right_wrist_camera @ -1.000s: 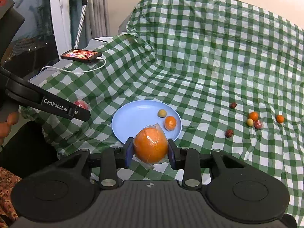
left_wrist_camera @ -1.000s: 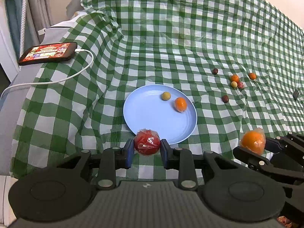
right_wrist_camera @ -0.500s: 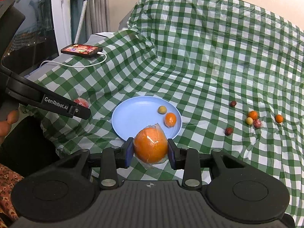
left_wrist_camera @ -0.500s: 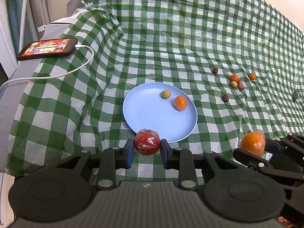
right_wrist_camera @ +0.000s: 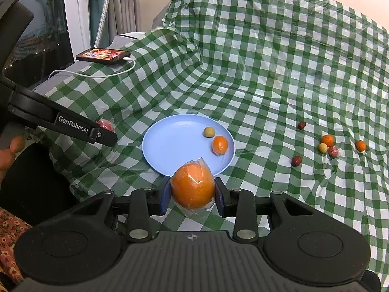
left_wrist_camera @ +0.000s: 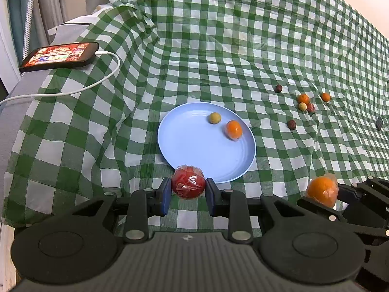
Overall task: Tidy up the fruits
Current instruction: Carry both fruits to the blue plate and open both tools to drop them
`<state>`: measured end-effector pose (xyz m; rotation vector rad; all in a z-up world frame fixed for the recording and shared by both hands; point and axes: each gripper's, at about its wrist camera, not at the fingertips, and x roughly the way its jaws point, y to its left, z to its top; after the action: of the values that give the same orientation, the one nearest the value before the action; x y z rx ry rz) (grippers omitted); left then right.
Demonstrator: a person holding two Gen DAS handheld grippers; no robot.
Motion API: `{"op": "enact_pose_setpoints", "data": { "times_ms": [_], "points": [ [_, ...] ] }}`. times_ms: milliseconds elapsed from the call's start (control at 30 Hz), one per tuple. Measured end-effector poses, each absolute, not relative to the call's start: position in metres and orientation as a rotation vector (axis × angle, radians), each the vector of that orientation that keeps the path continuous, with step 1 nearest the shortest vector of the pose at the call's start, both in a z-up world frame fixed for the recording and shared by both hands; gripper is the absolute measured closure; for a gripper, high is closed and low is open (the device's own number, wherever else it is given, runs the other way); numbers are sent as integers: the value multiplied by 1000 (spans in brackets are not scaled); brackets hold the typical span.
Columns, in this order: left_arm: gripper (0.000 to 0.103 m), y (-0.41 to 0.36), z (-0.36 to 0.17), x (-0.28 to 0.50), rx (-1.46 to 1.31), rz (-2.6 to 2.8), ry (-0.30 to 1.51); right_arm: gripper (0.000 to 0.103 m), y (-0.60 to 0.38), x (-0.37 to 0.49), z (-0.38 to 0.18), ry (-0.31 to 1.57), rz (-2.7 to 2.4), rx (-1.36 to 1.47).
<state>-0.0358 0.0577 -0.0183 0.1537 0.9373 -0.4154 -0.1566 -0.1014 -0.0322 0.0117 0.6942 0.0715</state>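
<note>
My left gripper (left_wrist_camera: pixel 187 194) is shut on a red fruit wrapped in plastic (left_wrist_camera: pixel 187 181), held just in front of the near rim of a light blue plate (left_wrist_camera: pixel 189 146). My right gripper (right_wrist_camera: pixel 192 194) is shut on a large wrapped orange (right_wrist_camera: pixel 192 186), also by the plate's near rim (right_wrist_camera: pixel 170 143). On the plate lie a small yellow-green fruit (left_wrist_camera: pixel 215 117) and a small orange fruit (left_wrist_camera: pixel 234 129). In the left wrist view the right gripper with its orange (left_wrist_camera: pixel 322 191) shows at lower right. In the right wrist view the left gripper's finger (right_wrist_camera: pixel 102 135) hides most of the red fruit (right_wrist_camera: pixel 106 124).
Several small fruits (left_wrist_camera: pixel 304 102) lie loose on the green checked cloth (left_wrist_camera: pixel 218 48) to the right of the plate, orange, yellow, red and dark brown ones. A phone (left_wrist_camera: pixel 59 56) on a white cable (left_wrist_camera: pixel 97 82) rests at the far left, by a window and curtain.
Both views have shifted only slightly; the plate and phone sit a touch differently in frame. Both grips are unchanged and no fruit has moved.
</note>
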Motion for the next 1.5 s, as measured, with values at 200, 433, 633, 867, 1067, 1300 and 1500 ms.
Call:
{"op": "enact_pose_setpoints", "data": {
  "times_ms": [200,433,633,867,1067,1300,1500],
  "points": [
    [70,57,-20,-33,156,-417,935,65,-102,-153,-35,709,74,9],
    [70,56,-23,-24,152,-408,939,65,-103,-142,-41,727,66,6],
    [70,53,-27,-9,149,-402,942,65,-104,-130,-47,744,71,1],
    [70,38,-33,18,152,-402,951,65,-104,-102,-55,762,71,20],
    [70,22,-49,47,177,-399,981,65,-103,-70,-68,789,83,35],
    [70,6,-78,76,217,-401,1033,64,-108,-34,-91,843,77,54],
    [70,-5,-101,92,243,-405,1074,64,-110,-15,-113,900,84,56]
  ]
}}
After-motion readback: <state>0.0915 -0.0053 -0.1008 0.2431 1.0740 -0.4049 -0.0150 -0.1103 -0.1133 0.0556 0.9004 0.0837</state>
